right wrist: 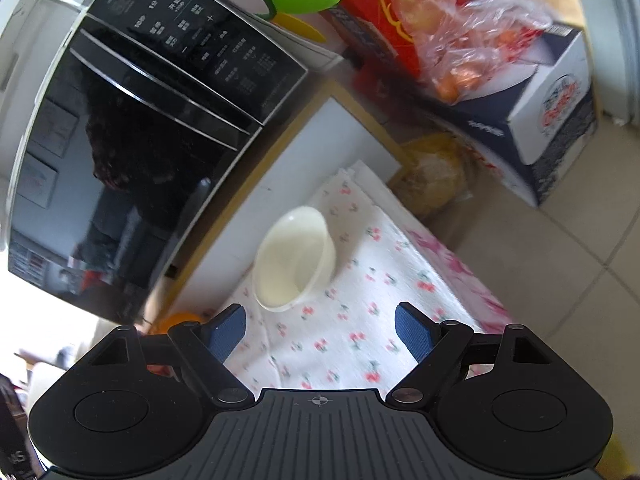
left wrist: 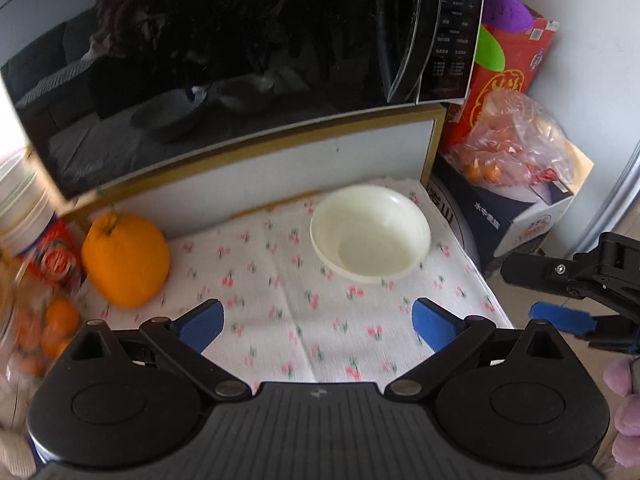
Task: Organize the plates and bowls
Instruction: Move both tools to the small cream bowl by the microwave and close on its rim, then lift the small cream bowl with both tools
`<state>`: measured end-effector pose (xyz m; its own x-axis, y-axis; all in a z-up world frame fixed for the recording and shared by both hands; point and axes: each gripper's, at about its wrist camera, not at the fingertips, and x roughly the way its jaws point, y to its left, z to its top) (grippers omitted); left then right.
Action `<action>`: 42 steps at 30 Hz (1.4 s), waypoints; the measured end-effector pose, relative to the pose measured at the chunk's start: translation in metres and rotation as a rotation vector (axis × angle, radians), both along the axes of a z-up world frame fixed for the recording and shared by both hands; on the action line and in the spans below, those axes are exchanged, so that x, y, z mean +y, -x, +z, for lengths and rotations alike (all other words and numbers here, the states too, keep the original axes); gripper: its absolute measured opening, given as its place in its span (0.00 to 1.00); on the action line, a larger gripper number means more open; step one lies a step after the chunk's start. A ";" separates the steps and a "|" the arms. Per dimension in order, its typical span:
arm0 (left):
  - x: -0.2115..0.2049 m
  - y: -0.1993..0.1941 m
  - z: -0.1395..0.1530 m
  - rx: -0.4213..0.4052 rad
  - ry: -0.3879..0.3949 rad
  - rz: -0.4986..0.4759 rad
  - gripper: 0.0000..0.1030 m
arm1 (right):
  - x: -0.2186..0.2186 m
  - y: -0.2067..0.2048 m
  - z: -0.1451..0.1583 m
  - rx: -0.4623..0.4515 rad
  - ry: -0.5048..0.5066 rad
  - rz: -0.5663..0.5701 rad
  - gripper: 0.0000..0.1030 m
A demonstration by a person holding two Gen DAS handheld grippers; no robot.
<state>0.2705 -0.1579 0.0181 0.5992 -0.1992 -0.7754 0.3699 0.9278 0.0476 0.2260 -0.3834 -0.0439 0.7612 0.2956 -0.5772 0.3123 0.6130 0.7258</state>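
Note:
A cream bowl (left wrist: 371,233) sits upright and empty on a white cloth with a cherry print (left wrist: 280,312), near the cloth's far right corner. It also shows in the right wrist view (right wrist: 294,258). My left gripper (left wrist: 318,326) is open and empty, above the cloth just short of the bowl. My right gripper (right wrist: 320,330) is open and empty, short of the bowl; it also shows at the right edge of the left wrist view (left wrist: 560,300). A stack of white bowls (left wrist: 24,204) stands at the far left, partly cut off.
A black microwave (left wrist: 240,60) sits on a raised shelf behind the cloth. A large orange fruit (left wrist: 126,260) lies at the left of the cloth, with smaller oranges (left wrist: 52,328) beside it. Boxes and a plastic bag of fruit (left wrist: 516,148) stand to the right. Tiled floor (right wrist: 580,280) lies beyond the table's right edge.

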 end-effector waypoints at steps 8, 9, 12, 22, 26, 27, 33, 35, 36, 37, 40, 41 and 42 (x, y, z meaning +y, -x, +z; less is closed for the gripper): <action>-0.002 -0.044 -0.020 -0.003 0.106 -0.009 0.88 | -0.013 -0.033 -0.037 -0.083 -0.203 0.022 0.81; -0.002 -0.048 -0.023 0.001 0.118 -0.012 0.87 | -0.014 -0.036 -0.040 -0.083 -0.204 0.017 0.81; -0.004 -0.058 -0.030 0.026 0.144 -0.028 0.73 | -0.017 -0.042 -0.049 -0.099 -0.215 0.013 0.80; -0.007 -0.077 -0.048 0.055 0.207 0.015 0.27 | -0.020 -0.059 -0.076 -0.100 -0.236 0.013 0.39; -0.005 -0.080 -0.047 0.052 0.204 0.015 0.19 | -0.015 -0.064 -0.082 -0.095 -0.226 -0.001 0.37; -0.005 -0.081 -0.048 0.052 0.200 0.017 0.18 | -0.015 -0.065 -0.083 -0.094 -0.228 -0.005 0.35; -0.003 -0.084 -0.053 0.068 0.181 0.018 0.13 | -0.012 -0.066 -0.088 -0.104 -0.232 -0.014 0.23; -0.001 -0.085 -0.056 0.068 0.181 0.018 0.13 | -0.012 -0.067 -0.089 -0.106 -0.227 -0.015 0.21; -0.003 -0.085 -0.058 0.069 0.183 0.016 0.13 | -0.010 -0.067 -0.089 -0.107 -0.226 -0.017 0.21; -0.002 -0.085 -0.059 0.067 0.182 0.015 0.12 | -0.010 -0.068 -0.090 -0.107 -0.227 -0.018 0.20; -0.004 -0.085 -0.061 0.068 0.171 0.021 0.10 | -0.009 -0.068 -0.092 -0.114 -0.236 -0.032 0.19; -0.004 -0.085 -0.062 0.069 0.171 0.026 0.10 | -0.010 -0.068 -0.094 -0.117 -0.243 -0.042 0.19; -0.005 -0.084 -0.062 0.067 0.167 0.027 0.10 | -0.010 -0.068 -0.095 -0.118 -0.249 -0.050 0.19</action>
<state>0.3549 -0.1628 -0.0435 0.5542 -0.3133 -0.7711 0.3419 0.9304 -0.1323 0.2936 -0.3931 -0.1390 0.8359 0.3780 -0.3980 0.2419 0.3972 0.8853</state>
